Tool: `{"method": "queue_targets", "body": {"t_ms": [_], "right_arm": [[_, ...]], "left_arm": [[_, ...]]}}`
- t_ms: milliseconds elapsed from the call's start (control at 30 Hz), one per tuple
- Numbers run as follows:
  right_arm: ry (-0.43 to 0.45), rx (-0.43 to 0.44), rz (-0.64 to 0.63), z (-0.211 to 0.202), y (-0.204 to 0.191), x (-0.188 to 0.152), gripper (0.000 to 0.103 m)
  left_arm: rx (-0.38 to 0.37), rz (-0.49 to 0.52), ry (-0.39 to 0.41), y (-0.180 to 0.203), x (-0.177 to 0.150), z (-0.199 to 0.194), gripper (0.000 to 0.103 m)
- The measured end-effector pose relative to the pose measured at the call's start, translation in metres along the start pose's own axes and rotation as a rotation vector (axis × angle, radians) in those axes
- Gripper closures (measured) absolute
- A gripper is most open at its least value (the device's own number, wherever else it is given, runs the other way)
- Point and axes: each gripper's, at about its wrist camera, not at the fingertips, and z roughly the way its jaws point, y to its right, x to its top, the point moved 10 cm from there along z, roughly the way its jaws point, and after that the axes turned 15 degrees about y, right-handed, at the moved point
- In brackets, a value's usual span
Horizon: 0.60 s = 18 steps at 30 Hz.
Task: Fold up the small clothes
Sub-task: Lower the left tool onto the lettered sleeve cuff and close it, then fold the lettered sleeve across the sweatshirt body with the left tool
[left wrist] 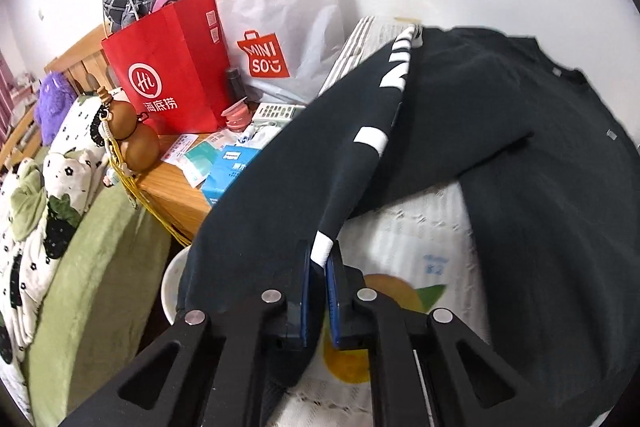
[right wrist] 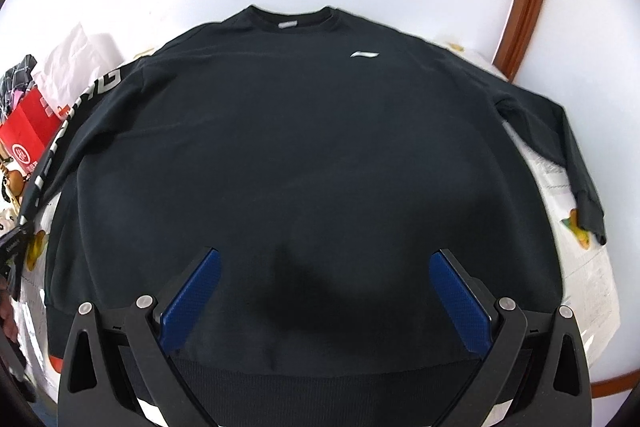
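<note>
Sweatshirt (right wrist: 304, 155) lies flat on a white cloth (left wrist: 420, 227); left gripper (left wrist: 322, 261) pinches its sleeve (left wrist: 360, 163), right gripper (right wrist: 324, 267) hangs wide above the hem.

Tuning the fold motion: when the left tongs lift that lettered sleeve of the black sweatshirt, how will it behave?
Likely floppy: the sleeve already sags in a loose curve from the left tongs, shut on its cuff. Probably drags the body: the sweatshirt is one thick-looking knit lying flat on the white cloth. Slipping seems unlikely, since the pads pinch soft fabric.
</note>
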Motion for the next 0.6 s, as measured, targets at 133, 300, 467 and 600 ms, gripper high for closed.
{"method": "queue_targets", "body": {"t_ms": [133,300,467,600], "right_arm": [[0.025,0.023,-0.002,-0.003,0.011,0.007,0.001],[0.070,0.036,-0.029,-0.006,0.024,0.016,0.001],[0.104,0.052,-0.005,-0.008,0.047,0.029,0.001],[0.107,0.066,-0.012,-0.008,0.063,0.037,0.001]], "left_arm": [[-0.046,-0.001,0.039,0.014,0.021,-0.021,0.097],[-0.130,0.002,0.073,0.050,0.047,-0.048,0.098],[-0.223,0.035,0.116,0.106,0.078,-0.077,0.098],[-0.278,0.096,0.166,0.163,0.100,-0.091,0.098]]}}
